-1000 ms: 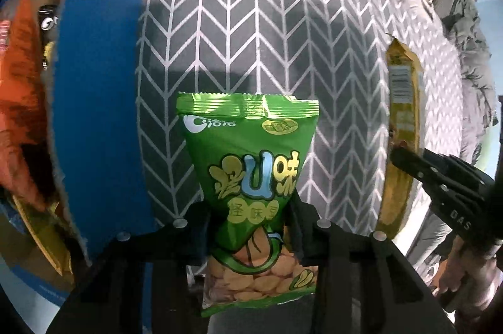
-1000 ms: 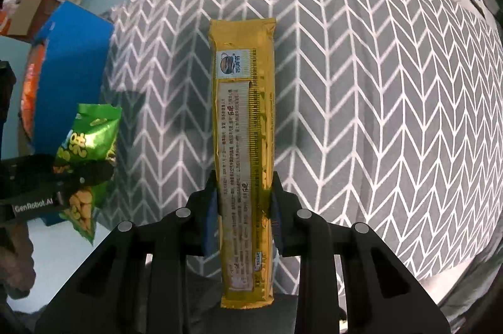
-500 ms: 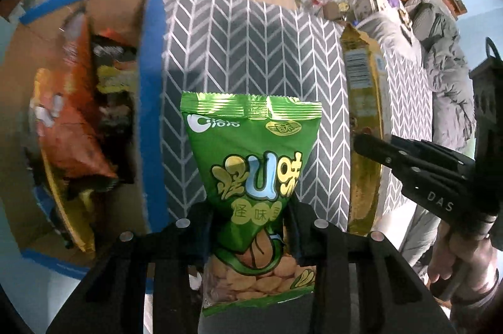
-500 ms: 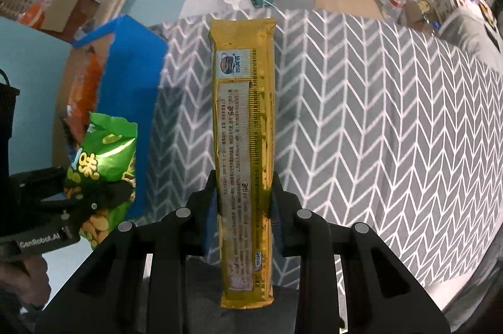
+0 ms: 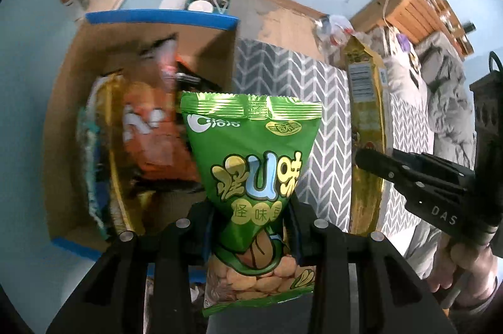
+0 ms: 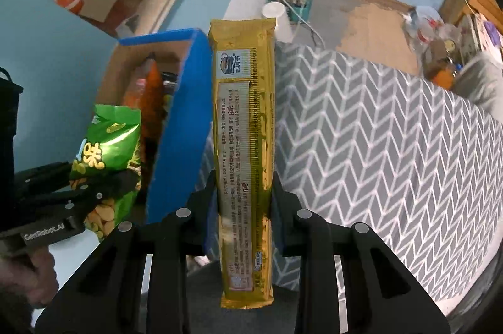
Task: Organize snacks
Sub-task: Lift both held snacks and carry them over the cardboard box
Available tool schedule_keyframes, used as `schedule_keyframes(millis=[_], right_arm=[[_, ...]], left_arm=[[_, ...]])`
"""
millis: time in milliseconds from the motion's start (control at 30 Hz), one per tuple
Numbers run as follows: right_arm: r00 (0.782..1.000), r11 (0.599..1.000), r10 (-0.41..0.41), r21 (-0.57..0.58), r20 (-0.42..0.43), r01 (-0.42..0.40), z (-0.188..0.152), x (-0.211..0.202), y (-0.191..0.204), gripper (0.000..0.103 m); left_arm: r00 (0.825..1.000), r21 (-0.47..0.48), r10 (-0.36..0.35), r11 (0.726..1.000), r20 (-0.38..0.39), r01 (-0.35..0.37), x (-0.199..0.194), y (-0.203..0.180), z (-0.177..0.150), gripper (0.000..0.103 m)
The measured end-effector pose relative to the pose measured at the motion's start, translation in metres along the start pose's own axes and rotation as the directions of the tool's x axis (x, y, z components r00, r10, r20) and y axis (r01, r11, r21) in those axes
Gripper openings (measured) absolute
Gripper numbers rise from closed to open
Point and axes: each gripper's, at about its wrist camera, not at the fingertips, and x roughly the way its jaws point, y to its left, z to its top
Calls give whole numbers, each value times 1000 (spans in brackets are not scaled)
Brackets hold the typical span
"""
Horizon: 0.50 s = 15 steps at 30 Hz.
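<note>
My left gripper [image 5: 251, 217] is shut on a green snack bag [image 5: 254, 164] and holds it upright in the air, just right of the open blue cardboard box [image 5: 157, 16]. The box holds several snack packs, among them an orange one [image 5: 151, 133]. My right gripper [image 6: 243, 195] is shut on a long yellow biscuit pack [image 6: 243, 126], held upright beside the box's blue wall [image 6: 182, 133]. The green bag [image 6: 107, 151] also shows in the right wrist view, and the yellow pack [image 5: 366, 126] in the left wrist view.
A bed with a grey chevron cover [image 6: 377, 139] lies to the right of the box. A white cup [image 6: 276, 16] and cables lie on the floor behind. Wooden shelves [image 5: 421, 7] stand at the far right.
Both grippers have lifted and swung left toward the box with their packs. The inside of the box has come into full view.
</note>
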Motion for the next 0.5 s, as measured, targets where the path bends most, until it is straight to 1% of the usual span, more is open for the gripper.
schedule_keyframes(millis=[267,433,500], right_arm=[[999,996,43,-75,-11,-44,25,13,50,27],[997,991,78,-111,-19,-80,45,28,87,27],[997,989,80,-126,-20,-81,52,34,100,27]], left_arm=[[998,-64,40,997,42,-38,-18,49,5,37],[995,-100,81,992,60,-75,-22,81,9,37],[994,-112,94,990,61,-87,-22,91,12,37]])
